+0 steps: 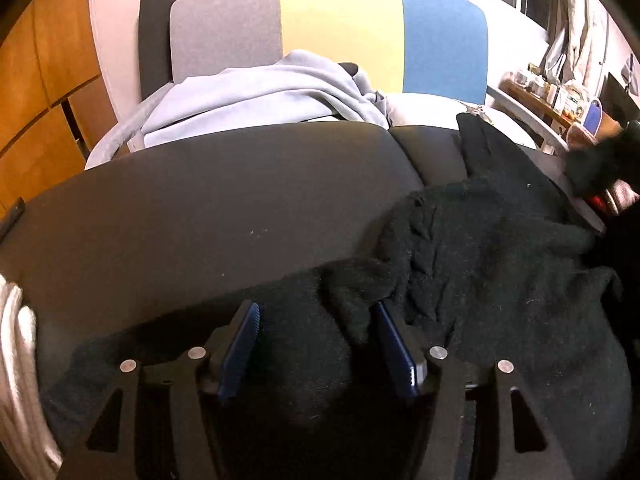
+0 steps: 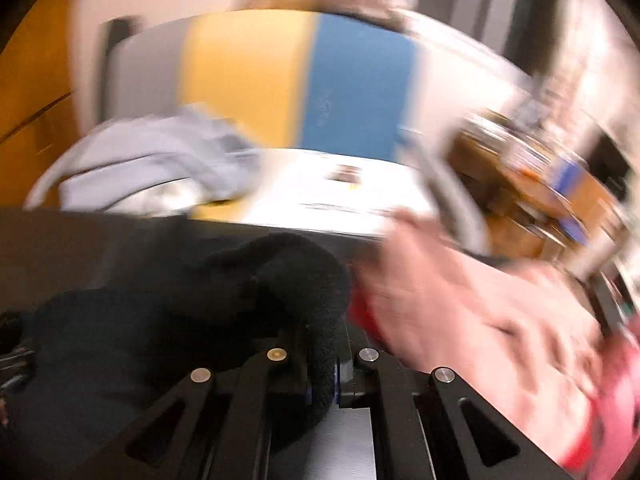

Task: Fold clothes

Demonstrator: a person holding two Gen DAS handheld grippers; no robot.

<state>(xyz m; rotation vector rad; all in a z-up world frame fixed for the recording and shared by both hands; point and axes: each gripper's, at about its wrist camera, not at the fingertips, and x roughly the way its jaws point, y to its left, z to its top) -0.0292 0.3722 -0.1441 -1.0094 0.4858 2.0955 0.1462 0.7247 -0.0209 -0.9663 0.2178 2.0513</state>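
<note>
The black knit sweater (image 1: pixel 480 248) lies rumpled on the dark surface (image 1: pixel 200 208), a fold clamped in the right tool (image 2: pixel 322 384). The left tool (image 1: pixel 316 344), fingers apart, straddles its hem. Fast pulling may drag the pink garment (image 2: pixel 460 300) beside it.

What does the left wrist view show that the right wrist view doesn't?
Left only: the left gripper with jaws open over the black sweater, which lies crumpled across the dark table; a white garment at the left edge.

Right only: the right gripper with jaws shut on a fold of the sweater; a pink cloth beside it. This view is blurred.

Both: the sweater, the table, the light blue garment and the grey, yellow and blue panel behind.
</note>
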